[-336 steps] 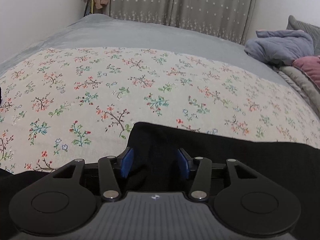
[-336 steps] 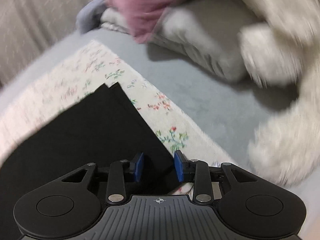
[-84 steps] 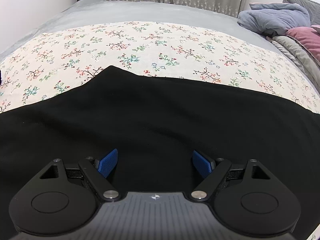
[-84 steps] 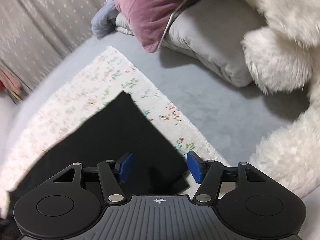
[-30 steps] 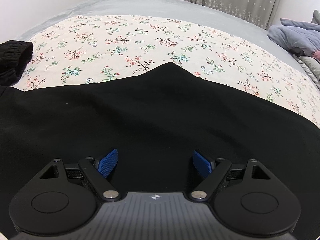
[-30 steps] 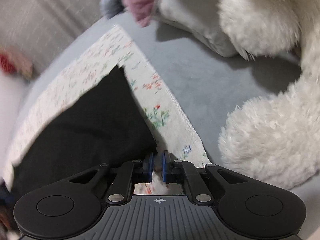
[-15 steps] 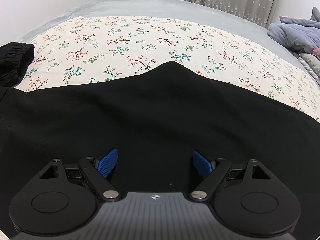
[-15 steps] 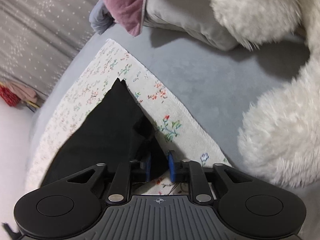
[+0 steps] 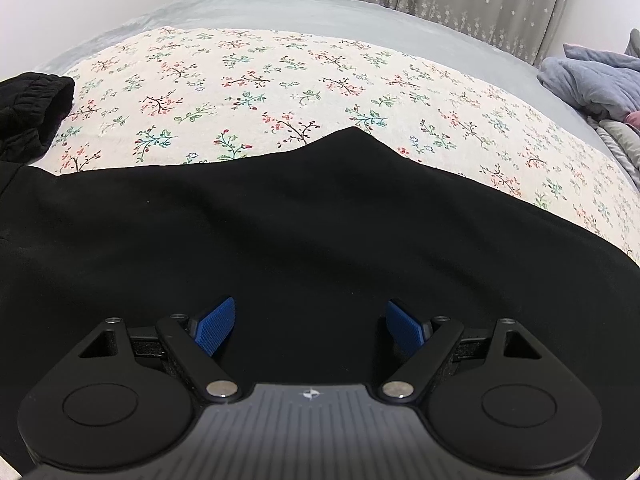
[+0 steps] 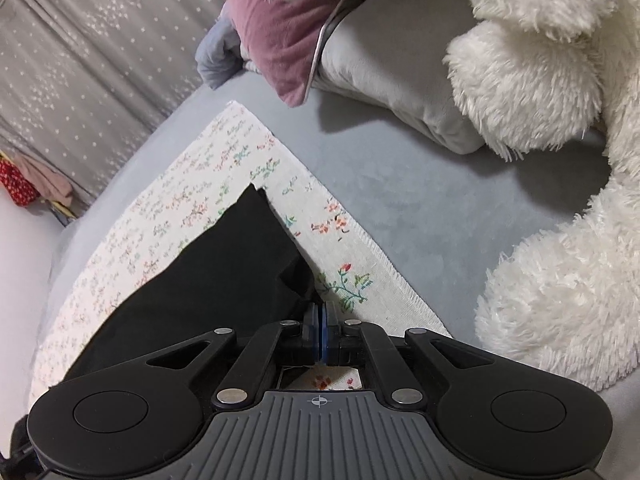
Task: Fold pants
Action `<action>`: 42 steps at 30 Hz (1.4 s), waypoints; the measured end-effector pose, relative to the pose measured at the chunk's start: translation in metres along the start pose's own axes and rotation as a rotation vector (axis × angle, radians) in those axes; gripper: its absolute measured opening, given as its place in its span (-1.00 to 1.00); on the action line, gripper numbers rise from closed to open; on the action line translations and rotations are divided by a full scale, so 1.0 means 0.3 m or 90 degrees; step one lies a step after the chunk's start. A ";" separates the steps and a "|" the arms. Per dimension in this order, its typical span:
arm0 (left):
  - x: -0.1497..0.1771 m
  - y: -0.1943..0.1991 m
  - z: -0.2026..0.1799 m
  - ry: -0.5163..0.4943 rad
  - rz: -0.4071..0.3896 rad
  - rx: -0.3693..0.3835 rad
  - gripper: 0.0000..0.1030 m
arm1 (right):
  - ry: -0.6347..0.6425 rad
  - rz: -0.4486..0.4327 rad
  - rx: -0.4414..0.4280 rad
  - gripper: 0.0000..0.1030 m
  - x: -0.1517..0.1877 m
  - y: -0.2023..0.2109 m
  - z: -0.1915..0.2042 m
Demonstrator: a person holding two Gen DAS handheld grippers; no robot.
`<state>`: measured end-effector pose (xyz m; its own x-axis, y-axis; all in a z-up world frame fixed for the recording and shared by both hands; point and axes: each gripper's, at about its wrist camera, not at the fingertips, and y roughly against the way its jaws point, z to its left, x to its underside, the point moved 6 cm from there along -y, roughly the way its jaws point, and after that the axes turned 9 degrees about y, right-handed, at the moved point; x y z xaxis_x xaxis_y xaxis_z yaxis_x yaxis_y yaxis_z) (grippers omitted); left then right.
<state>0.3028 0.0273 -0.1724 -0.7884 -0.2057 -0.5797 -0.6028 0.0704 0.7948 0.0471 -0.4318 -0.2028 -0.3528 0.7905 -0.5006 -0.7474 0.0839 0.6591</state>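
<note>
The black pants (image 9: 320,220) lie spread across a floral cloth (image 9: 280,80) on the bed, with a gathered elastic end (image 9: 32,108) at the far left. My left gripper (image 9: 310,320) hovers low over the middle of the pants, open, with nothing between its blue pads. In the right wrist view one leg end of the pants (image 10: 208,280) runs down to my right gripper (image 10: 320,316). Its jaws are closing tight, pads pressed together on the bottom corner of the black fabric, which is puckered and slightly raised there.
The floral cloth's edge (image 10: 384,256) borders the grey bedsheet (image 10: 420,200). A white plush toy (image 10: 540,80), a grey pillow (image 10: 392,60) and a pink pillow (image 10: 280,32) crowd the right. A blue blanket (image 9: 592,76) and curtains (image 9: 440,0) lie beyond.
My right gripper's pads have come together on the pants' corner, and the fabric there has bunched up. The left gripper and the pants under it look the same.
</note>
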 end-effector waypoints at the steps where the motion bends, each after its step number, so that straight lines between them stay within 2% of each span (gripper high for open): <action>1: 0.001 0.001 -0.001 0.000 0.000 0.000 0.72 | -0.001 -0.002 0.001 -0.97 -0.001 0.001 0.000; 6: -0.003 0.012 0.007 0.011 0.000 0.007 0.72 | 0.002 -0.016 0.012 -0.98 -0.006 0.010 0.010; 13: -0.016 0.027 0.041 0.037 -0.006 0.005 0.72 | -0.004 -0.073 -0.001 -0.99 -0.035 0.074 0.033; 16: -0.014 0.025 0.048 0.036 -0.003 0.001 0.72 | -0.005 -0.089 0.018 -1.00 -0.049 0.083 0.025; 23: -0.020 0.024 0.058 0.034 -0.001 0.003 0.72 | 0.035 -0.044 0.081 -0.99 -0.045 0.004 0.026; 28: -0.077 0.028 0.090 0.051 -0.015 0.008 0.72 | 0.052 -0.056 0.090 -0.99 -0.044 0.018 0.045; 30: -0.118 0.021 0.111 0.061 -0.024 0.010 0.72 | 0.055 -0.061 0.091 -0.99 -0.050 0.020 0.051; 33: -0.193 -0.018 0.138 0.062 -0.036 -0.013 0.74 | 0.059 -0.057 0.096 -0.99 -0.056 0.007 0.055; 35: -0.237 -0.049 0.130 0.064 -0.039 -0.006 0.74 | 0.070 -0.056 0.102 -0.99 -0.058 -0.001 0.063; 38: -0.287 -0.084 0.041 0.016 -0.059 0.037 0.74 | 0.075 -0.054 0.105 -0.99 -0.062 -0.007 0.066; 42: -0.304 -0.177 -0.111 -0.123 -0.066 0.023 0.75 | 0.097 -0.047 0.118 -0.99 -0.056 -0.017 0.077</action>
<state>0.4109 0.0097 -0.1558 -0.7292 -0.0228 -0.6839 -0.6826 0.0936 0.7247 0.0698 -0.4315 -0.1847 -0.3926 0.6782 -0.6213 -0.6636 0.2589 0.7019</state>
